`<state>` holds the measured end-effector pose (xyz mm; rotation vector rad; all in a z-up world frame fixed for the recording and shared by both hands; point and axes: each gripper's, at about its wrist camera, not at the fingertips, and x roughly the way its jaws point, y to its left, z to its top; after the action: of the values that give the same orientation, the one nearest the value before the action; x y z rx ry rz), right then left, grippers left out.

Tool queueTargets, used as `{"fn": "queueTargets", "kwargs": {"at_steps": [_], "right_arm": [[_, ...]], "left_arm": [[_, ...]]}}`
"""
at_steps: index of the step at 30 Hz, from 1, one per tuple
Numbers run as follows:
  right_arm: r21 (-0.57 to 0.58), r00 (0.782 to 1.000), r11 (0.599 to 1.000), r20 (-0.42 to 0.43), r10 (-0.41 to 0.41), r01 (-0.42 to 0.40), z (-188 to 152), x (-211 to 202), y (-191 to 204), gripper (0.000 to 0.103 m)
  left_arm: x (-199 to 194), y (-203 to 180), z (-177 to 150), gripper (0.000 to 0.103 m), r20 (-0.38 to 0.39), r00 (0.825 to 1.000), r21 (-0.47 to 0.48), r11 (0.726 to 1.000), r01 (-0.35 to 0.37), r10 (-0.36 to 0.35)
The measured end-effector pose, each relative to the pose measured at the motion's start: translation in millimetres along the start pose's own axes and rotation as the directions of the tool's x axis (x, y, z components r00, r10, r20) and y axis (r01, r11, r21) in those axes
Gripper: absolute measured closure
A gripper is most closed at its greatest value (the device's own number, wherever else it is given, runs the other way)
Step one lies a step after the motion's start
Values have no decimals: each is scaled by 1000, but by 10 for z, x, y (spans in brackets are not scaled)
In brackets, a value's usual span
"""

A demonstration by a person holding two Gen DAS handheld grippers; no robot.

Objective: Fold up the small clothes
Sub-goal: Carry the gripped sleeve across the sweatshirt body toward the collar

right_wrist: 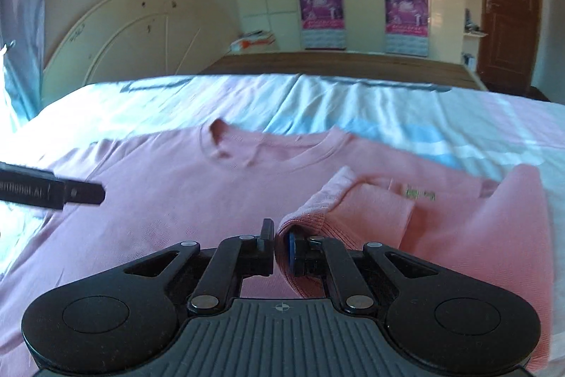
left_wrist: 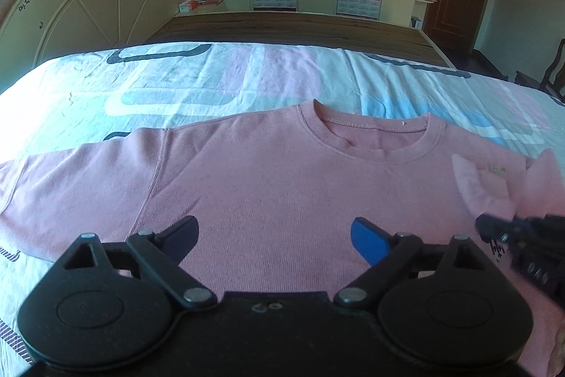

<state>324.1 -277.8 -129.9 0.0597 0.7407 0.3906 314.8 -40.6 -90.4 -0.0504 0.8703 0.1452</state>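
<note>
your left gripper [left_wrist: 274, 237] hangs over the chest of the pink sweatshirt [left_wrist: 268, 186], jaws spread wide with nothing between them. the sweatshirt lies flat, neck away from you, on the patterned bedsheet [left_wrist: 197, 76]. to the right, your right gripper [right_wrist: 279, 244] has its jaws pinched on the sleeve cuff [right_wrist: 307, 218], the sleeve folded across the sweatshirt's body.

Both wrists — low over shirt [left_wrist: 268, 179].
</note>
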Motion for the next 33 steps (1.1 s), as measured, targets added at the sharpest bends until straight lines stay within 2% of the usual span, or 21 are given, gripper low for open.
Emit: {"fn": "queueTargets", "kwargs": {"at_steps": [1,3,4,7,10,13,17,20,22,24,26,28,29,31,32,33], "right_arm": [[-12,1000,1000,-28,6,-7,-46,62,73,85],[-24,999,999,-36,30,-31,-107,78,167,30],[-37,999,998,-27,44,-45,-134,45,199,23],[-129,999,990,-9,52,-52,-167,-95,319,22],[-108,1000,994,-8,21,-21,-204,-246,238,22],[-64,997,995,-10,-83,82,-284,-473,-11,22],[19,970,970,-4,-242,242,-449,-752,-383,22],[64,948,946,-42,-317,319,-579,-847,-613,22],[91,939,935,-67,-337,342,-675,-874,-704,22],[108,933,928,-81,-350,358,-745,-889,-763,22],[133,930,921,-90,-356,365,-802,-920,-826,22],[152,928,916,-91,-361,371,-833,-929,-868,22],[157,926,913,-91,-367,377,-842,-914,-882,22],[169,924,908,-95,-372,383,-842,-877,-917,22],[179,924,907,-94,-370,381,-840,-861,-935,22],[189,926,906,-93,-367,378,-836,-841,-953,22]], "left_arm": [[13,17,-4,10,-4,1000,-4,1000,15,-15],[40,8,-12,10,-12,998,2,998,61,-61],[55,-24,-24,10,-14,996,14,996,87,-87],[98,-184,-57,11,-19,992,69,990,124,-123],[98,-390,-104,15,-14,981,148,970,192,-192],[112,-686,-162,23,-39,962,244,931,271,-270],[178,-1165,-295,28,-77,940,349,874,338,-332],[292,-1463,-387,30,-85,944,407,854,324,-318],[382,-1577,-410,36,-89,946,419,849,320,-312],[478,-1629,-402,43,-76,949,410,857,311,-307],[562,-1652,-382,43,-57,959,400,874,275,-276],[633,-1629,-351,43,-29,961,380,886,265,-275],[663,-1615,-326,46,-26,961,361,894,265,-275],[676,-1568,-252,56,-2,961,316,912,263,-276],[671,-1537,-226,70,16,960,299,918,263,-280],[659,-1477,-202,90,36,951,277,917,287,-308]]}}
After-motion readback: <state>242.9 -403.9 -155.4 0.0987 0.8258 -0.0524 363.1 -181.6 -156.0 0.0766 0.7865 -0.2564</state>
